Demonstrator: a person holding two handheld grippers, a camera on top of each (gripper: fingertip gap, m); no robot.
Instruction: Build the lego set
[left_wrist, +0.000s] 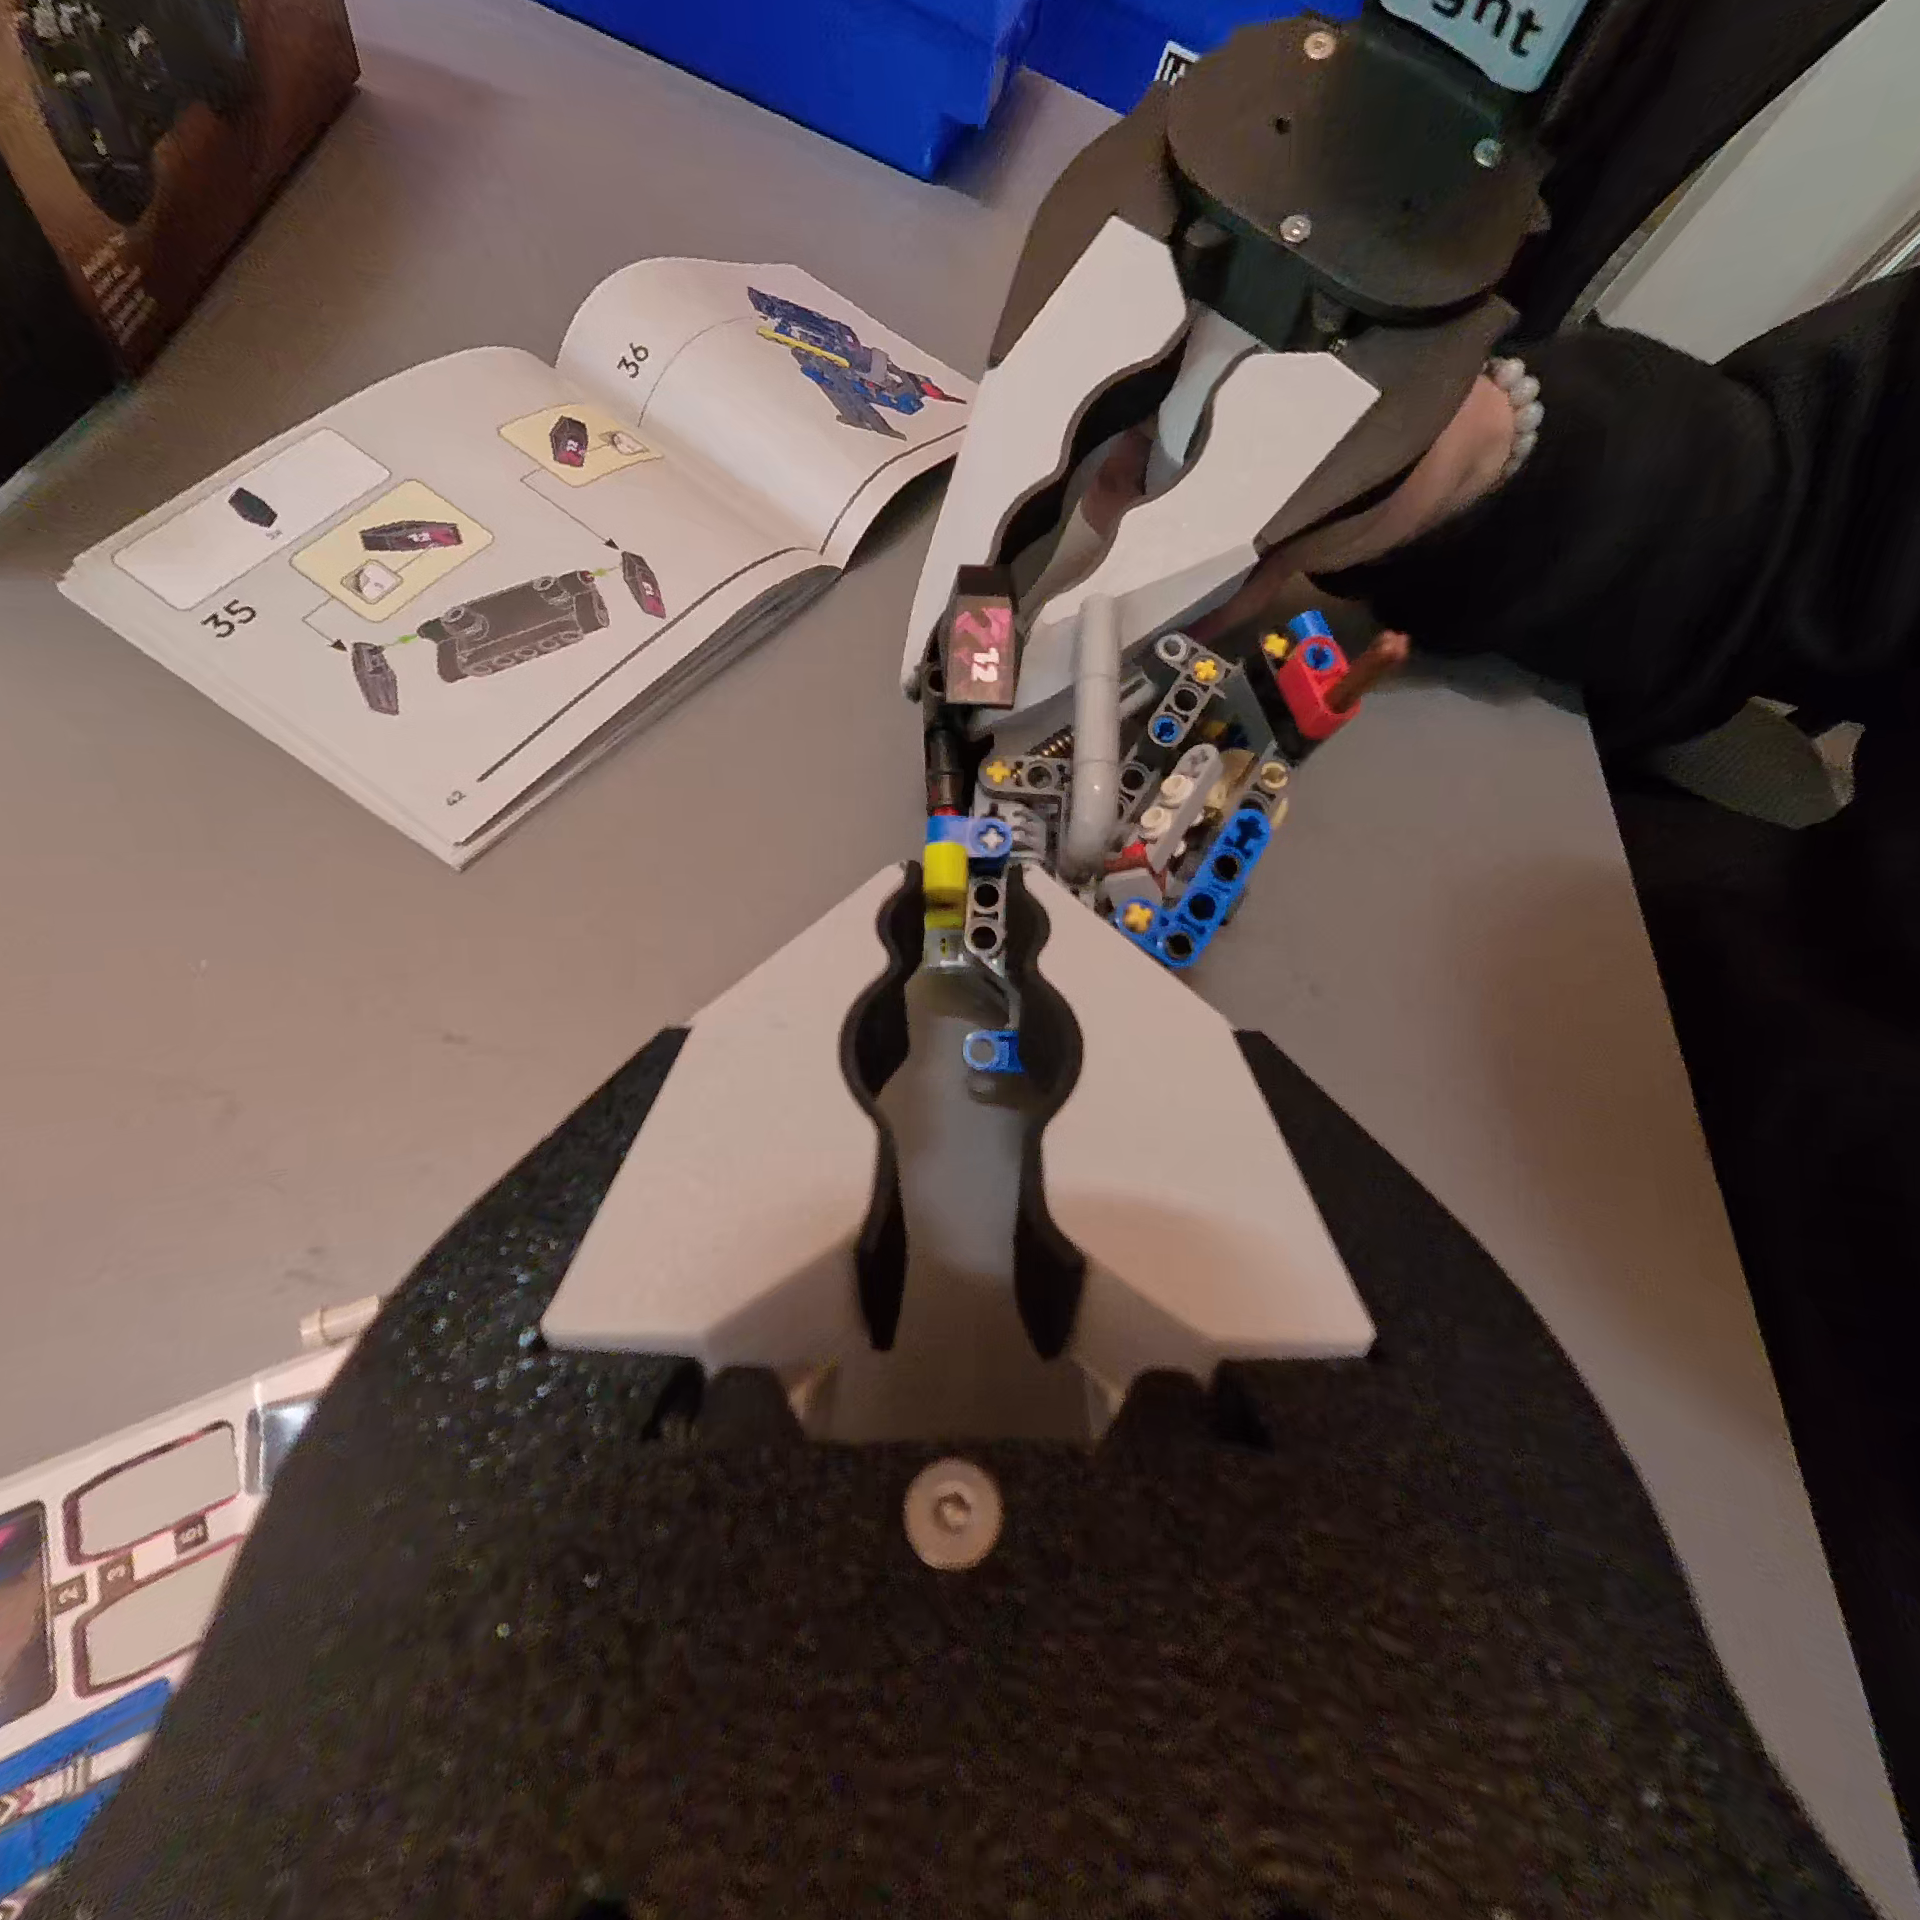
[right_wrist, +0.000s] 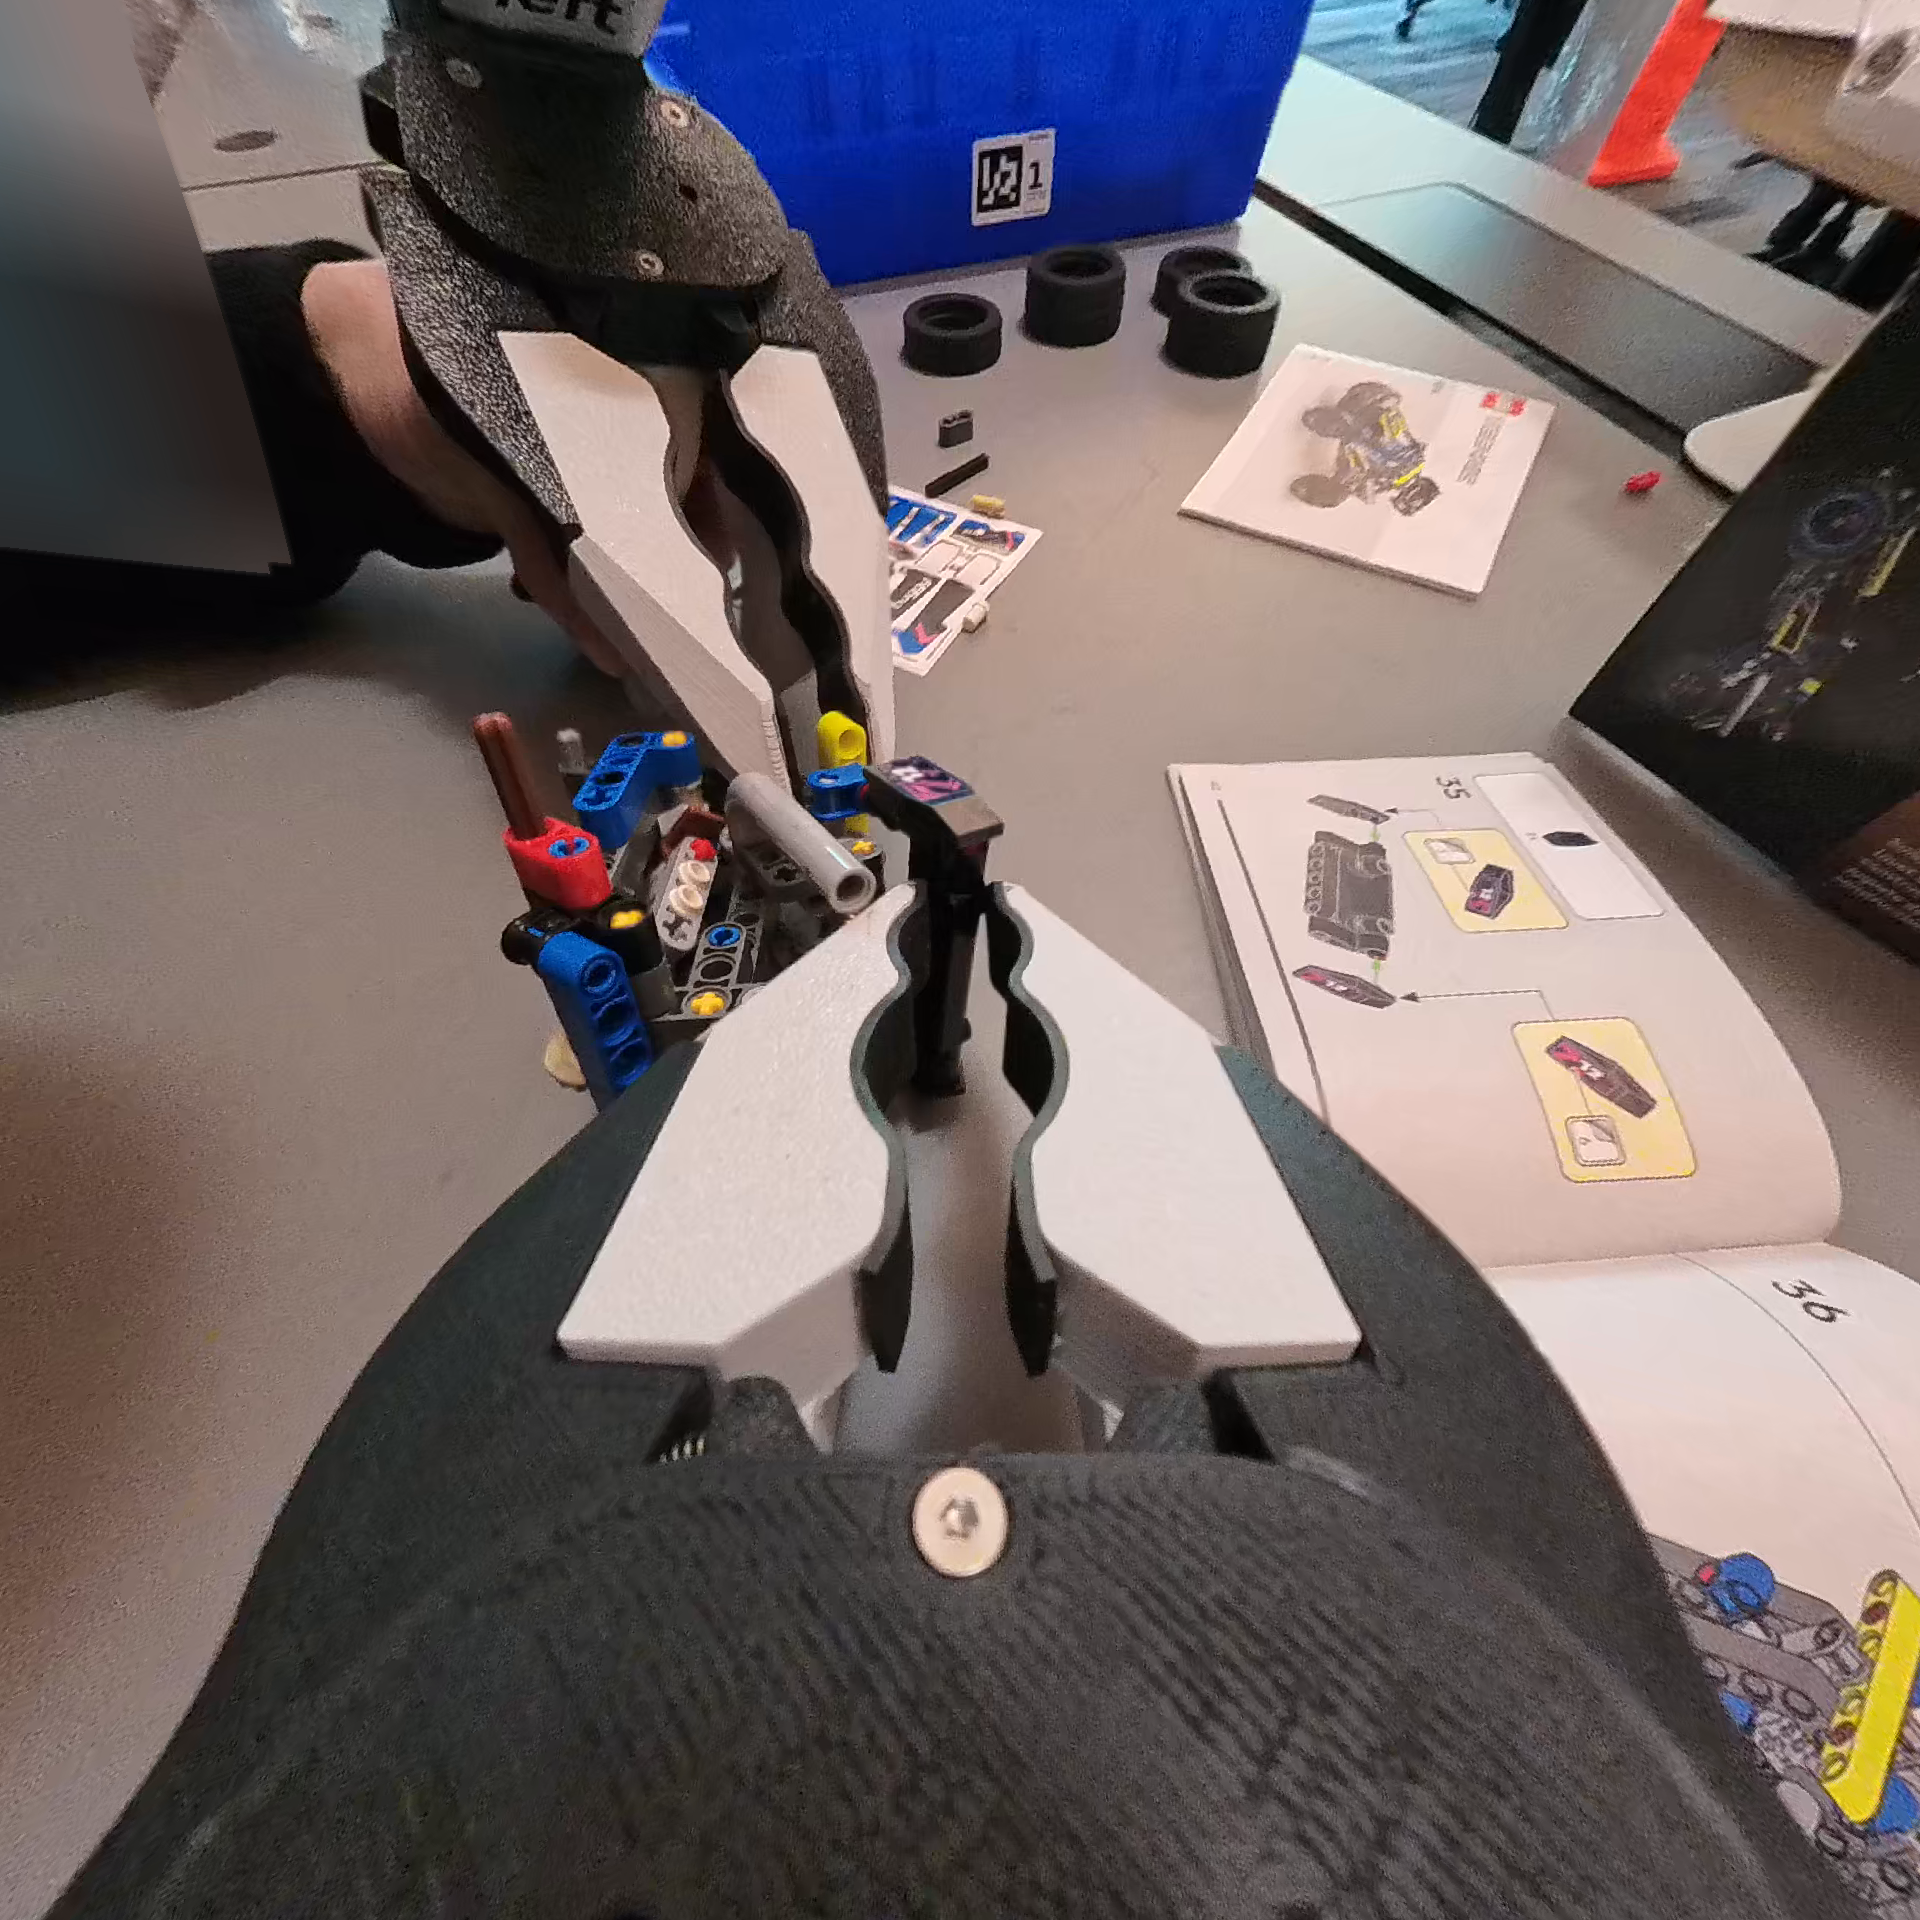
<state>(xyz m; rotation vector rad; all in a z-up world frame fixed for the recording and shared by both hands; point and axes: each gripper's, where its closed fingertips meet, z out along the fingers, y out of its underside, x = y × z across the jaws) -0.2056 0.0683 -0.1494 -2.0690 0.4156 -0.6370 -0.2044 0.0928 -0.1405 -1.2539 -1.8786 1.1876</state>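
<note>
Left hand-held gripper (left_wrist: 961, 914): clenched on grey beam of the multicoloured brick assembly (left_wrist: 1132, 790), on the grey tabletop (left_wrist: 312, 987).
Right hand-held gripper (right_wrist: 951, 925): clamped a black stickered piece (right_wrist: 940, 904) beside the assembly.
Progress: piece looked unattached; open instruction booklet (right_wrist: 1507, 997) lay nearby.

Open instruction booklet (right_wrist: 1507, 997) on grey table (right_wrist: 1091, 644), four black tyres (right_wrist: 1081, 296) by blue bin (right_wrist: 935, 94), sticker sheet (right_wrist: 951, 566), closed manual (right_wrist: 1371, 473).
</note>
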